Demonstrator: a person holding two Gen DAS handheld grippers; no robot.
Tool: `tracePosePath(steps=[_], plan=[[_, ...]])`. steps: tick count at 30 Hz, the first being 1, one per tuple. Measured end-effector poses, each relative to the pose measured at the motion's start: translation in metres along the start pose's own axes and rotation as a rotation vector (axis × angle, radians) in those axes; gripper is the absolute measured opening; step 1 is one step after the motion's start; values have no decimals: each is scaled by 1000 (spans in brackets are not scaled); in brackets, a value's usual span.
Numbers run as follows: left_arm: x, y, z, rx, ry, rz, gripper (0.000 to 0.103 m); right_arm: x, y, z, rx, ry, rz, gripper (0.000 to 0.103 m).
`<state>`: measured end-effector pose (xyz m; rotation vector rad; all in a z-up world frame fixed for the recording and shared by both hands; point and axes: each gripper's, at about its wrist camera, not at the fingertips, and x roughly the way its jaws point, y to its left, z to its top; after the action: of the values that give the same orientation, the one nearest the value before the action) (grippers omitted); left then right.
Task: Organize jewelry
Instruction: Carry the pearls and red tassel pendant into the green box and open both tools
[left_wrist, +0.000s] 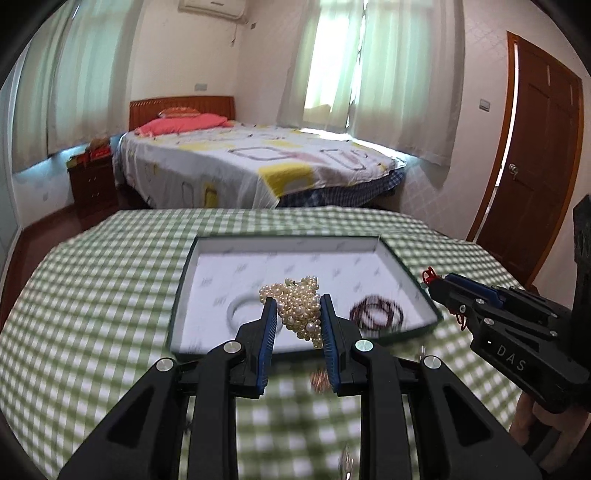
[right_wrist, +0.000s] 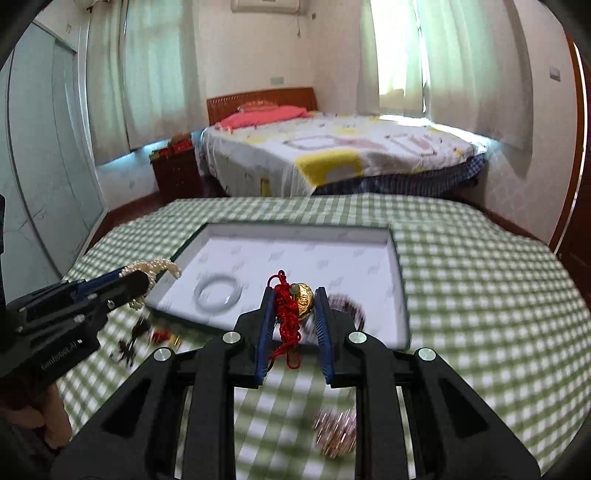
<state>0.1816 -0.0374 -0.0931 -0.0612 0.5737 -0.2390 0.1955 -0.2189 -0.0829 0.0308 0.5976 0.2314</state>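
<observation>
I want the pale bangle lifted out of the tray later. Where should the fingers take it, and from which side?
Judging from both views, the pale bangle lies flat on the tray floor near its front-left corner. Best come straight down from above and pinch across the band at one spot, one finger inside the ring and one outside. The near arc looks easiest, since the tray's low wall blocks a sideways approach.

Tray (right_wrist: 397, 273) on table (right_wrist: 480, 295); bangle (right_wrist: 218, 293) inside left, beaded bracelet (left_wrist: 376, 314) inside right
</observation>
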Motion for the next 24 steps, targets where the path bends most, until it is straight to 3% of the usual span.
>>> tracePosePath(steps=[8, 16, 24], plan=[[72, -14, 23, 3, 45, -9, 25, 57, -26, 23, 1, 9, -24, 21], [150, -4, 14, -57, 223, 14, 25, 129, -53, 10, 25, 143, -46, 21], [180, 4, 5, -87, 328, 15, 25, 159, -63, 3, 42, 248, -54, 22]])
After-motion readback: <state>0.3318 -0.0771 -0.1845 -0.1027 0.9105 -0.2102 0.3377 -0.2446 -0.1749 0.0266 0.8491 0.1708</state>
